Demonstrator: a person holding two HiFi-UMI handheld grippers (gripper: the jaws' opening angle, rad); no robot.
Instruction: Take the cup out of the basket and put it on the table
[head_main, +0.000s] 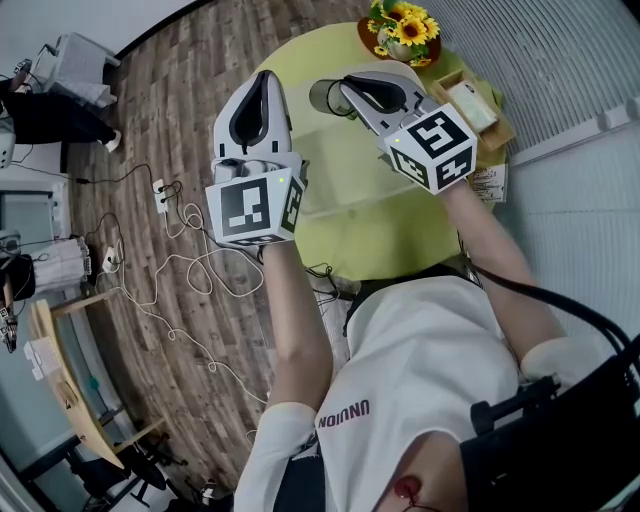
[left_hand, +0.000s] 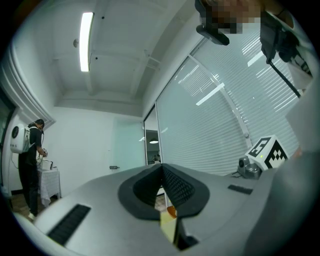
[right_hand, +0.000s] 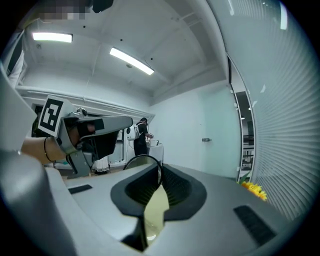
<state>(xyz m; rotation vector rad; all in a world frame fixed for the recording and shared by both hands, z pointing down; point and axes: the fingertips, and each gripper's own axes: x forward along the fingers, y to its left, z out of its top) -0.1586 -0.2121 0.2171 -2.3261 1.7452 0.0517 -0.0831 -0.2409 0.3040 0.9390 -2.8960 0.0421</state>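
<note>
**Cup out past the basket, set-down to come**

The green tabletop carries a clear basket, with flowers at its far edge. The left gripper hovers at the basket's left, its fingers clenched on nothing. The right gripper pinches the wall of the cup just beyond the basket. I cannot tell if its base touches yet. Best lowered upright until it sits flat, then released.

Basket sits mid table, cup at its far end; flowers on the far edge, box on the right edge
</note>
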